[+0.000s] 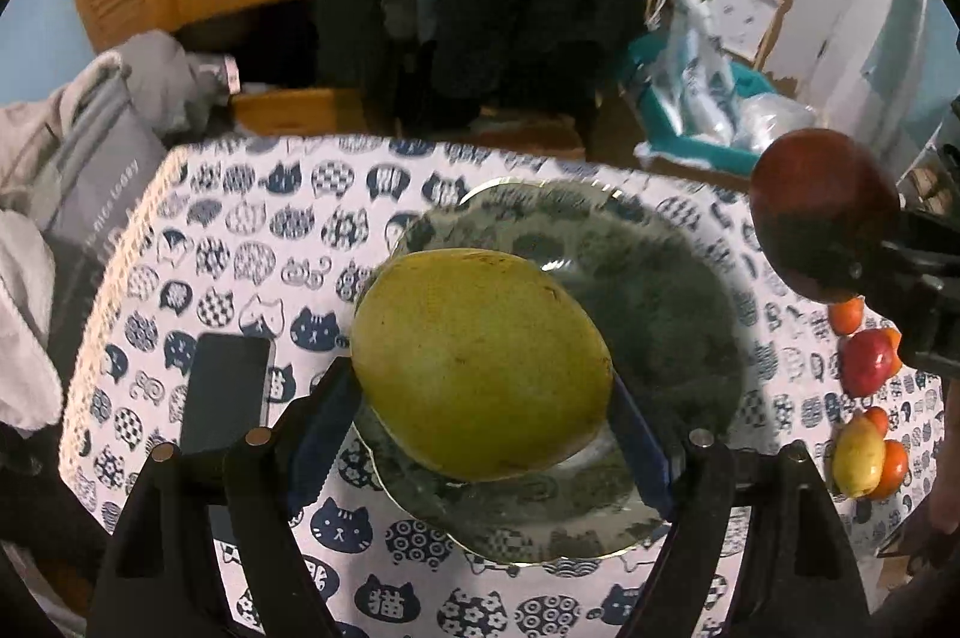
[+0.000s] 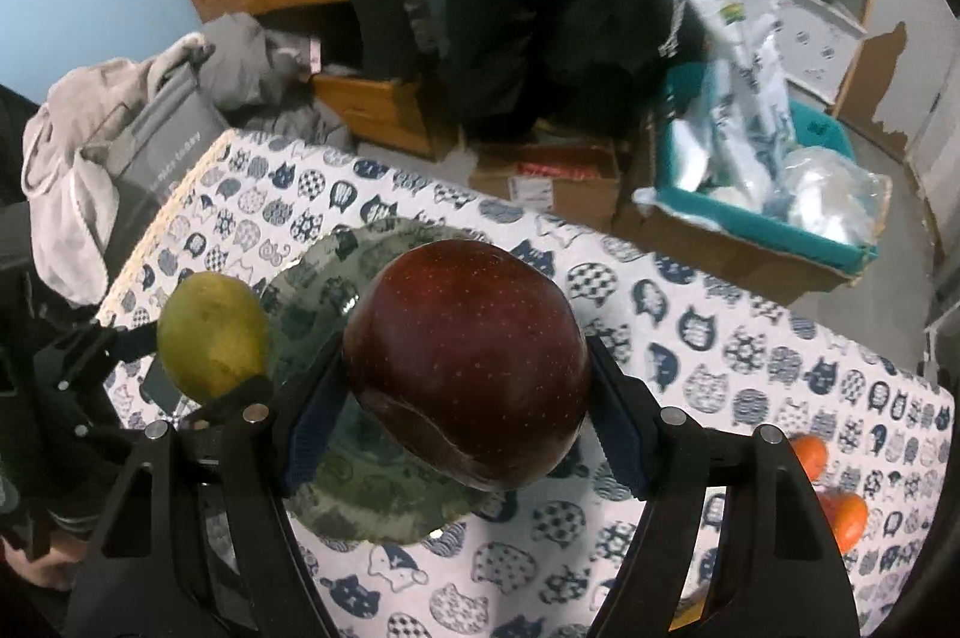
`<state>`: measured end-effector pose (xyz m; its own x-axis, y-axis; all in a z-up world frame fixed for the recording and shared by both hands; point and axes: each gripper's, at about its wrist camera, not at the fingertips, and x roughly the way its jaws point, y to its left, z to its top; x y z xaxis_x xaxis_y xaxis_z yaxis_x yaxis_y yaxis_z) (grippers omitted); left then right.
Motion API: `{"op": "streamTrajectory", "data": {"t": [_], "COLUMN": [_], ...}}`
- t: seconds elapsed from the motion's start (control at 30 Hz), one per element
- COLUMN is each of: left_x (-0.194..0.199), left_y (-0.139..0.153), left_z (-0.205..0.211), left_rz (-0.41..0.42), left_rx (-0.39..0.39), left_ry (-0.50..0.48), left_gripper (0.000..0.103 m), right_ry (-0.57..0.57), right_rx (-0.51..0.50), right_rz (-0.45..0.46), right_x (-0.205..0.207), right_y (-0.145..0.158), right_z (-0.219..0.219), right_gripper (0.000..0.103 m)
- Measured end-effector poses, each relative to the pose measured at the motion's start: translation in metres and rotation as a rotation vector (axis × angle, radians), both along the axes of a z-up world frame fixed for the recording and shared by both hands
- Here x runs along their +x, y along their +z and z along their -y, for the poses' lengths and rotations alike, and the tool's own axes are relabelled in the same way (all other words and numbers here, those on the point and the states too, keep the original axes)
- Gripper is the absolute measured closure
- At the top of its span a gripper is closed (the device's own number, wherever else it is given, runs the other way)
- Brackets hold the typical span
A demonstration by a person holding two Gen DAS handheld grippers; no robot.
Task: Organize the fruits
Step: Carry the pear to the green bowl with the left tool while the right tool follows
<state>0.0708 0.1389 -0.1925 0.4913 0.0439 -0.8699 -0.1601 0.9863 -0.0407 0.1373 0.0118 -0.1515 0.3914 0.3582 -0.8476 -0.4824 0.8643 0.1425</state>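
Over one plate (image 1: 690,290), left claw (image 1: 480,398) grips one mango (image 1: 480,362); right claw (image 2: 465,392), one apple (image 2: 468,362).

both wrist cameras look down, seemingly close, sharing the plate (image 1: 690,290) (image 2: 360,494).

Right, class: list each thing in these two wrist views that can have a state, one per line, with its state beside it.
Left gripper: shut on the green mango.
Green mango: held above the plate.
Right gripper: shut on the red apple.
Red apple: held in the air near the plate.
Plate: on the tablecloth, nothing resting on it.
Phone: flat on the tablecloth, screen dark.
Yellow-red fruit: on the tablecloth, not yet moved.
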Motion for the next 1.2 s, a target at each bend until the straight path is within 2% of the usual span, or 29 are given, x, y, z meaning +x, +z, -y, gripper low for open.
{"op": "streamTrajectory", "data": {"t": [0.37,0.67,0.93,1.03,1.13,1.2], "left_x": [0.019,0.021,0.023,0.021,0.019,0.017], "left_y": [-0.049,-0.080,-0.093,-0.090,-0.073,-0.065], "left_z": [-0.012,-0.015,-0.002,0.002,0.004,0.003], "left_rz": [-0.113,-0.195,-0.239,-0.217,-0.146,-0.121], "left_rx": [-0.030,-0.061,-0.052,-0.017,0.000,0.005], "left_ry": [0.018,0.018,-0.028,-0.040,-0.047,-0.050], "left_gripper": [0.020,0.020,0.020,0.020,0.020,0.013], "right_ry": [0.034,0.043,0.044,0.048,0.047,0.042], "right_rx": [-0.049,-0.071,-0.077,-0.074,-0.067,-0.065], "right_rz": [-0.097,-0.137,-0.166,-0.177,-0.197,-0.207], "right_x": [0.016,0.016,0.016,0.017,0.019,0.021], "right_y": [-0.048,-0.066,-0.075,-0.077,-0.080,-0.083], "right_z": [-0.029,-0.033,-0.034,-0.034,-0.035,-0.035], "right_gripper": [0.028,0.028,0.028,0.028,0.028,0.028]}}
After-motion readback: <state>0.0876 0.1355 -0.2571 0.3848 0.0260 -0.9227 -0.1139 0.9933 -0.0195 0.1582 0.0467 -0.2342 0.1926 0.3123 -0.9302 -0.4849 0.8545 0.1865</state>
